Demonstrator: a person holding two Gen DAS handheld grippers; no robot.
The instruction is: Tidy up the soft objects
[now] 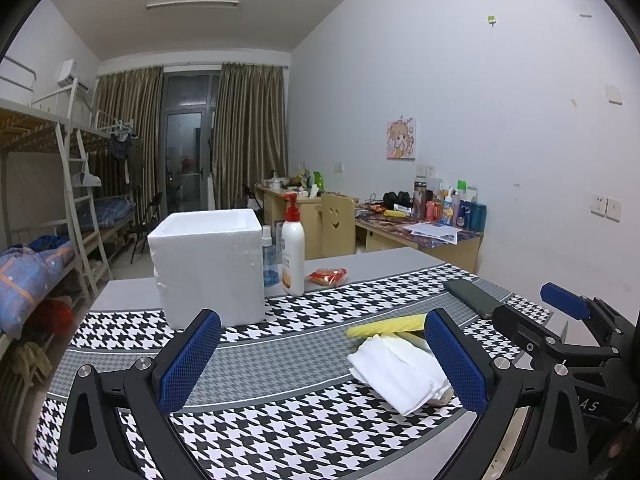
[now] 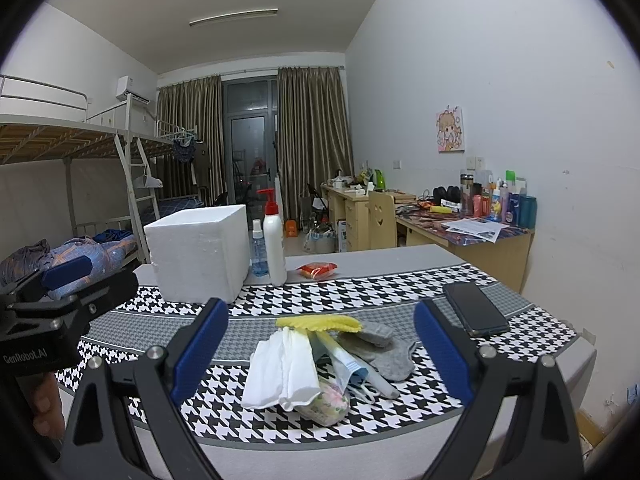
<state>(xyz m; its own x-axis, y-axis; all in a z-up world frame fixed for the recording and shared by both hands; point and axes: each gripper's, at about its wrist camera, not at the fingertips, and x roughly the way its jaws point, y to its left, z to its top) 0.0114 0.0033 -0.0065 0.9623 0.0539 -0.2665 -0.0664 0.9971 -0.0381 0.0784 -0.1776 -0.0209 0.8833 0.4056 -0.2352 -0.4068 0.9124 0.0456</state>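
While both grippers stand wide open and empty, the soft pile (image 2: 320, 360) lies untouched.
White folded cloth (image 2: 282, 372) judged light, limp; right gripper (image 2: 320, 354) should pinch its bunched near edge, left gripper (image 1: 320, 356) idle.

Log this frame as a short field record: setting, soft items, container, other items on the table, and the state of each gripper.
setting: table with houndstooth cloth
soft items: one pile: white cloth, yellow cloth, grey sock, face mask, floral pouch
container: white foam box, behind the pile
other items: pump bottle, spray bottle, red packet, phone
left gripper: jaws open, empty
right gripper: jaws open, empty, facing the pile
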